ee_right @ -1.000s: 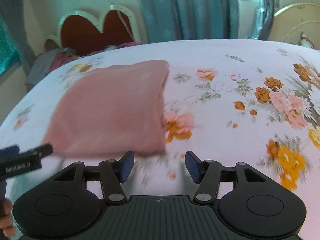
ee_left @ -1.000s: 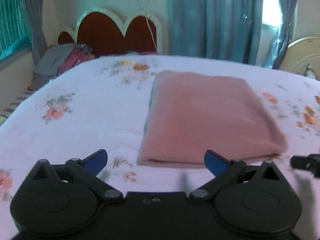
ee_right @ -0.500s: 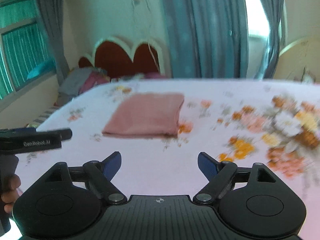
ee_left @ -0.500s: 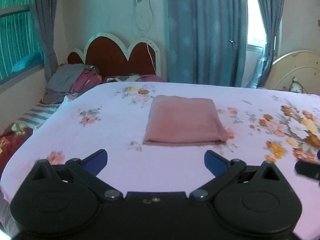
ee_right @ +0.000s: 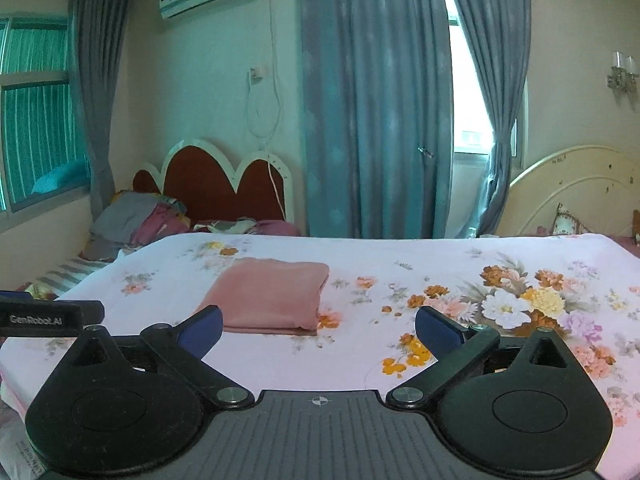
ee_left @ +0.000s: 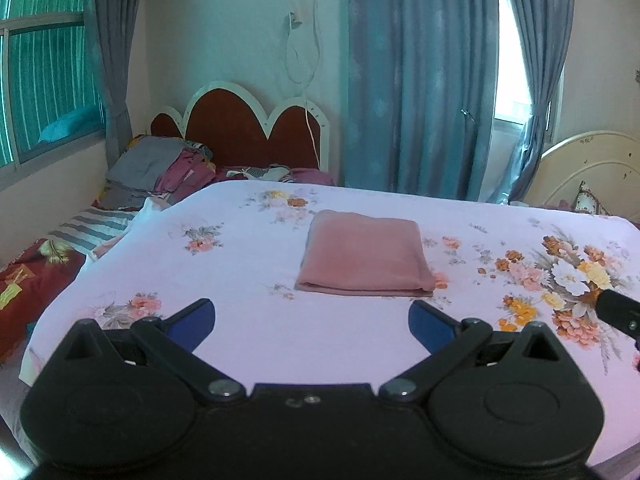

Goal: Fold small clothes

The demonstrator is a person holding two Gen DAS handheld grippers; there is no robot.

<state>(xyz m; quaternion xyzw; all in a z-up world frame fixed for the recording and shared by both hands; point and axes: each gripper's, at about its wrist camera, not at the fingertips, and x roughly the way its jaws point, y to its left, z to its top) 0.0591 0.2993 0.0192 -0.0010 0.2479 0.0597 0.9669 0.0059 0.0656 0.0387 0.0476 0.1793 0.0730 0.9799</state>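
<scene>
A pink cloth (ee_left: 364,256) lies folded into a neat rectangle on the floral bed sheet (ee_left: 240,272); it also shows in the right wrist view (ee_right: 272,296). My left gripper (ee_left: 312,322) is open and empty, held back from the cloth near the bed's front edge. My right gripper (ee_right: 318,328) is open and empty, also well short of the cloth. The left gripper's body (ee_right: 48,316) shows at the left of the right wrist view.
A red scalloped headboard (ee_left: 248,136) and a pile of clothes (ee_left: 160,168) stand at the far left. Blue curtains (ee_left: 416,80) hang behind the bed. A cream headboard (ee_left: 588,172) stands at the right. The sheet carries a large flower print (ee_left: 568,276) on the right.
Both grippers have pulled back and up from the folded cloth, which now looks smaller and farther. The right gripper's jaws have opened wider. The cloth has not moved.
</scene>
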